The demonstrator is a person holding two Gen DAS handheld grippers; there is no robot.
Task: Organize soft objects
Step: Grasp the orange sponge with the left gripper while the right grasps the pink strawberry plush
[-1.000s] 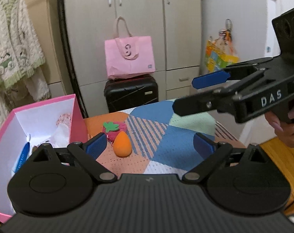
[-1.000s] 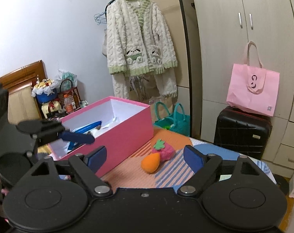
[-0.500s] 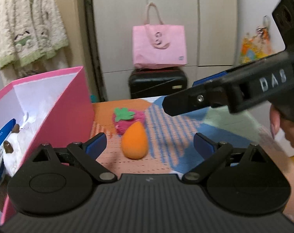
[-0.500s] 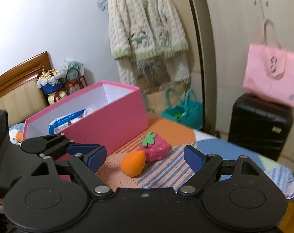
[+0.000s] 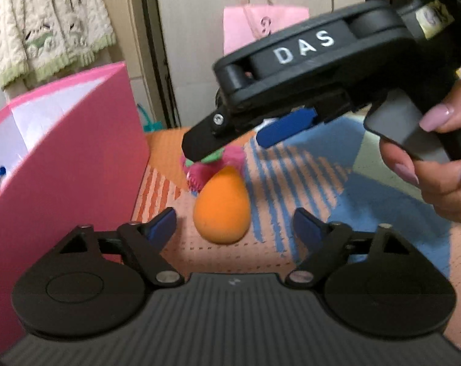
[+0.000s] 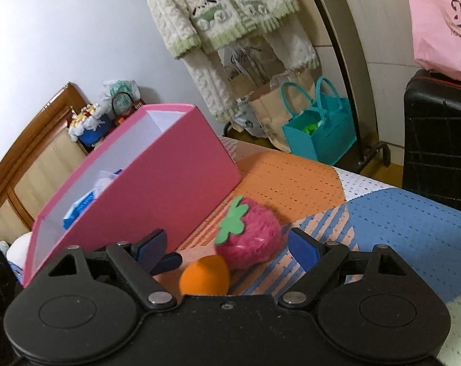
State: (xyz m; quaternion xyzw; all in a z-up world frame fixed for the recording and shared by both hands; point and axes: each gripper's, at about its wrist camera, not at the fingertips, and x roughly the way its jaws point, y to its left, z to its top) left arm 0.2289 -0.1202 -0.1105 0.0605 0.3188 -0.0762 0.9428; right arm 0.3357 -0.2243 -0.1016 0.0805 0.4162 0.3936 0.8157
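Observation:
An orange egg-shaped sponge [image 5: 221, 207] lies on the patchwork cloth, touching a fuzzy pink strawberry [image 5: 206, 169] with a green leaf just behind it. My left gripper [image 5: 235, 228] is open and empty, its fingers on either side of the sponge. My right gripper [image 6: 227, 248] is open and empty, low over both toys; the strawberry [image 6: 248, 241] sits between its fingers and the sponge [image 6: 204, 279] is close under its body. In the left wrist view the right gripper [image 5: 230, 143] hangs right above the strawberry. The pink box [image 5: 78, 152] stands to the left.
The pink box [image 6: 157, 180] holds a blue wipes pack and white items. Past the cloth's far edge stand a teal bag [image 6: 319, 134], a black suitcase [image 6: 441, 140] and a pink tote [image 6: 444, 24]. A cream cardigan [image 6: 230, 24] hangs on a rail.
Both grippers have moved in close to the two toys. The right gripper has come down over the strawberry, and the left gripper has advanced until its fingers flank the orange sponge.

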